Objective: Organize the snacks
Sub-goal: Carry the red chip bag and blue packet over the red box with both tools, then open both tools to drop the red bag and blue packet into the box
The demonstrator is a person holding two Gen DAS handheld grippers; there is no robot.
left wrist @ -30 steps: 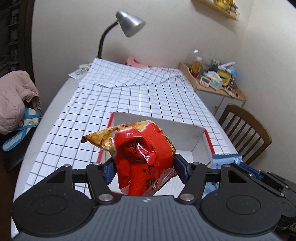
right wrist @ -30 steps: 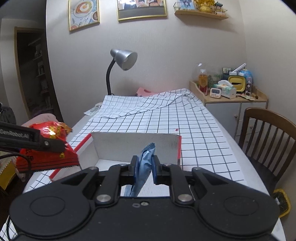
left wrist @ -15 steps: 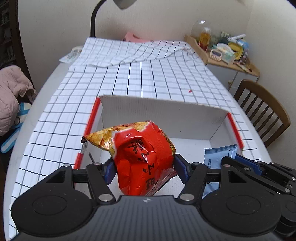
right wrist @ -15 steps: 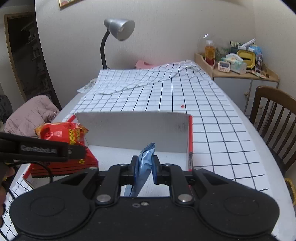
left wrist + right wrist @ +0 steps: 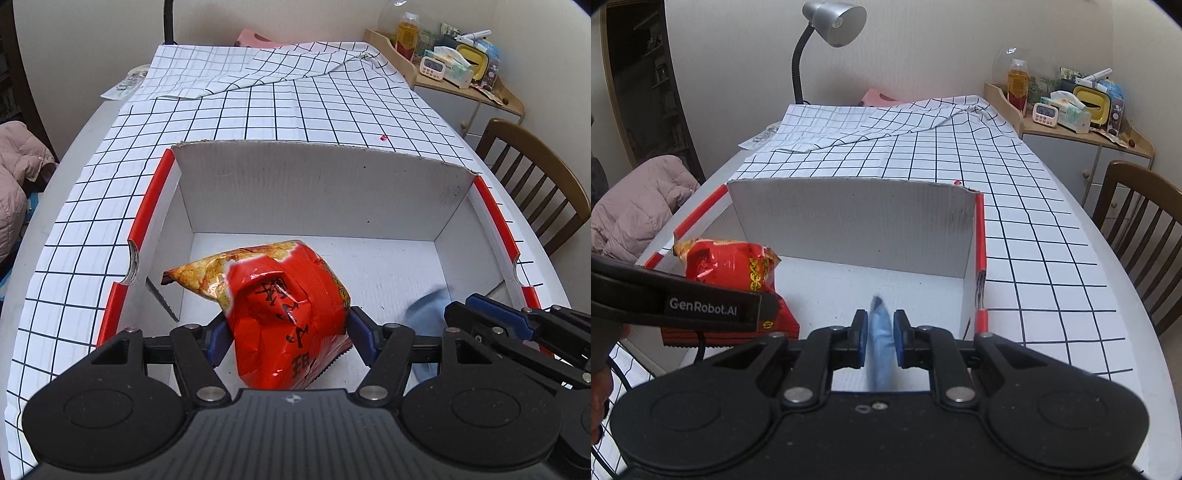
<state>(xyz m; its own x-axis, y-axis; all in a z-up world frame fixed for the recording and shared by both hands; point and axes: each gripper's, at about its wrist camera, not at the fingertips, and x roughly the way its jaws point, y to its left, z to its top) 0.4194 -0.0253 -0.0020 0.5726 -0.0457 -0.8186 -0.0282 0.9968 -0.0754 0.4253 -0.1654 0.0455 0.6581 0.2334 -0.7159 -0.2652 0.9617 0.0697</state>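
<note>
My left gripper (image 5: pixel 286 336) is shut on a red and yellow snack bag (image 5: pixel 284 310) and holds it low inside the white cardboard box (image 5: pixel 317 184) with red edges. The bag also shows in the right wrist view (image 5: pixel 727 273), beside the left gripper's arm. In the right wrist view, my right gripper (image 5: pixel 881 341) has its jaws slightly parted around a light blue packet (image 5: pixel 881 354), which is blurred between the pads over the box's right side. The packet shows blurred in the left wrist view (image 5: pixel 428 306).
The box stands on a table with a white grid cloth (image 5: pixel 923 155). A wooden chair (image 5: pixel 1137 221) is at the right, a desk lamp (image 5: pixel 831 26) at the back, a cluttered side cabinet (image 5: pixel 1078 122) at the far right and a pink jacket (image 5: pixel 639 206) at the left.
Both grippers have moved forward and down into the box with their snacks. The right jaws have parted slightly and the blue packet is now blurred, slipping down between them.
</note>
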